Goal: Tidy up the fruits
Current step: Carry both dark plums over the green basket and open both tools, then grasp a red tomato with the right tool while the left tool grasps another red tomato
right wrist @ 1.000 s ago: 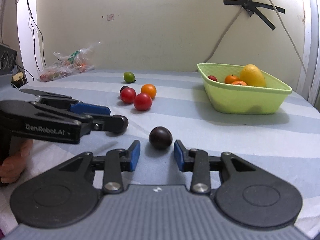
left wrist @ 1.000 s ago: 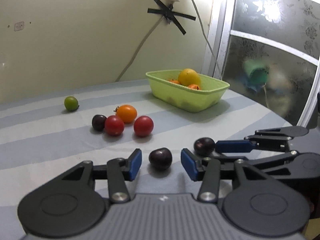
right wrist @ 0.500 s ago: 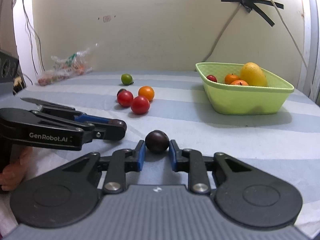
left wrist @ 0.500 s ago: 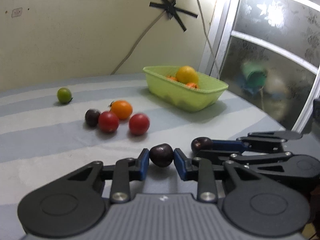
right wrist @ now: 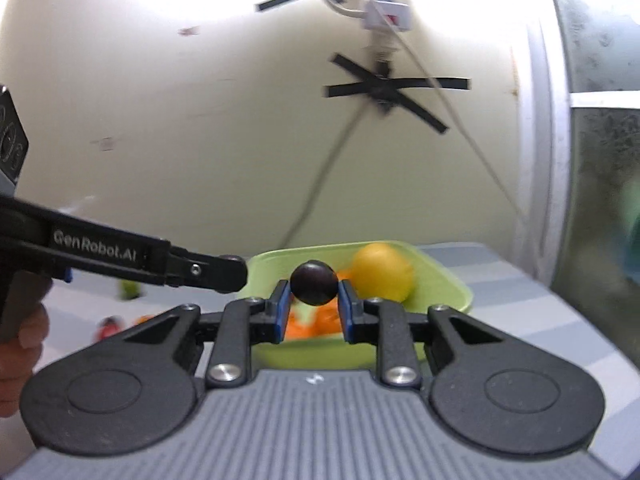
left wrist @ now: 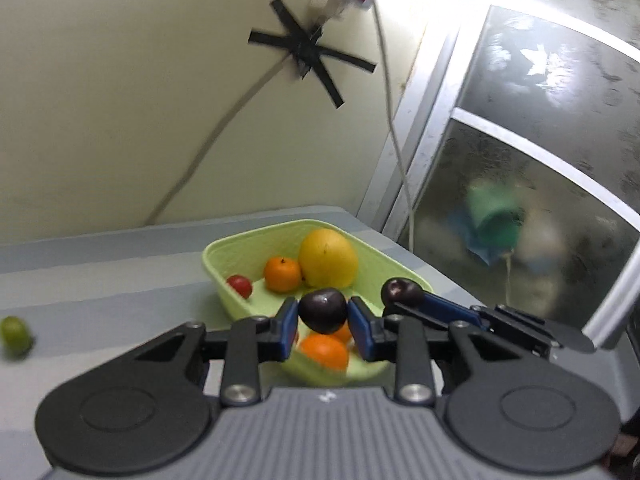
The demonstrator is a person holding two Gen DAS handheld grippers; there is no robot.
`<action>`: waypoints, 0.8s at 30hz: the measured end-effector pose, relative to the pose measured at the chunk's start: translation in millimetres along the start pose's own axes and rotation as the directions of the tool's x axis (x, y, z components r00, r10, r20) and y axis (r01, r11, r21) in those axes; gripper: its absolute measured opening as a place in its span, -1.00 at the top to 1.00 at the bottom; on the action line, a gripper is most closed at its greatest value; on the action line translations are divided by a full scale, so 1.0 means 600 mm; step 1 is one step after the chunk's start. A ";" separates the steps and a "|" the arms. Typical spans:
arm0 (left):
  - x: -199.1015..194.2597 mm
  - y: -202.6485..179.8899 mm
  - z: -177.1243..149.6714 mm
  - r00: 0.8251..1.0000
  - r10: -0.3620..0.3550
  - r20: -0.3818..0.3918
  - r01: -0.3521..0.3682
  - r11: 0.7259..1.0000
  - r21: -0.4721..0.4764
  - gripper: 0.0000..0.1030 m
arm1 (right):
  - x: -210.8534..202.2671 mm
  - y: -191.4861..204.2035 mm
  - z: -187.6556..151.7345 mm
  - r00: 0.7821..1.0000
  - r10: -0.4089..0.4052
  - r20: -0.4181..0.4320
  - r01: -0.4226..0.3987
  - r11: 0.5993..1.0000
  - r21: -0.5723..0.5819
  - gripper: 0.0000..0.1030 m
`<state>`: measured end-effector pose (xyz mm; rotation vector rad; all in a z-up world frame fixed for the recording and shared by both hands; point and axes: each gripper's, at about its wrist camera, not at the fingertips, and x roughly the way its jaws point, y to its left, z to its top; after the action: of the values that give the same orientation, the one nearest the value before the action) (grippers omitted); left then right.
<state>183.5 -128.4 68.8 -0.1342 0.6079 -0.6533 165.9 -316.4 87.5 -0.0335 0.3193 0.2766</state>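
My left gripper (left wrist: 322,321) is shut on a dark plum (left wrist: 322,309), held in the air over the near end of the light green basket (left wrist: 224,256). The basket holds a yellow fruit (left wrist: 328,258), several oranges (left wrist: 282,274) and a red fruit (left wrist: 240,286). In the right wrist view my right gripper (right wrist: 313,305) is shut on a second dark plum (right wrist: 314,282), just in front of the same basket (right wrist: 448,284). That plum (left wrist: 401,290) and gripper show at the right of the left wrist view. The left gripper's fingers (right wrist: 212,270) reach in from the left.
A green lime (left wrist: 16,336) lies on the striped table (left wrist: 100,272) at the left. Blurred red and orange fruits (right wrist: 110,326) lie on the table behind the left gripper. The wall with a taped cable (left wrist: 308,50) stands behind the basket, a frosted window (left wrist: 540,200) to the right.
Both grippers closed on their plums, lifted them off the table and carried them forward to the basket, which is now close and seen from above its near rim.
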 end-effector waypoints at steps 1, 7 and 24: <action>0.015 0.002 0.005 1.000 0.002 -0.012 -0.002 1.000 -0.004 0.45 | 0.011 -0.008 0.002 1.000 -0.011 -0.004 0.011 1.000 0.003 0.45; 0.083 0.013 0.011 0.996 0.057 -0.071 -0.059 0.998 -0.022 0.23 | 0.045 -0.039 -0.013 0.998 -0.045 -0.035 0.047 0.998 0.041 0.38; -0.211 0.146 -0.069 0.943 0.288 0.167 -0.269 0.955 -0.129 0.18 | 0.022 -0.076 -0.013 0.992 -0.118 0.054 0.104 0.971 0.214 0.13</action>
<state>127.0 20.5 70.3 -0.2004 0.4709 -0.3294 188.1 -357.3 75.7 0.1665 0.2786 0.1311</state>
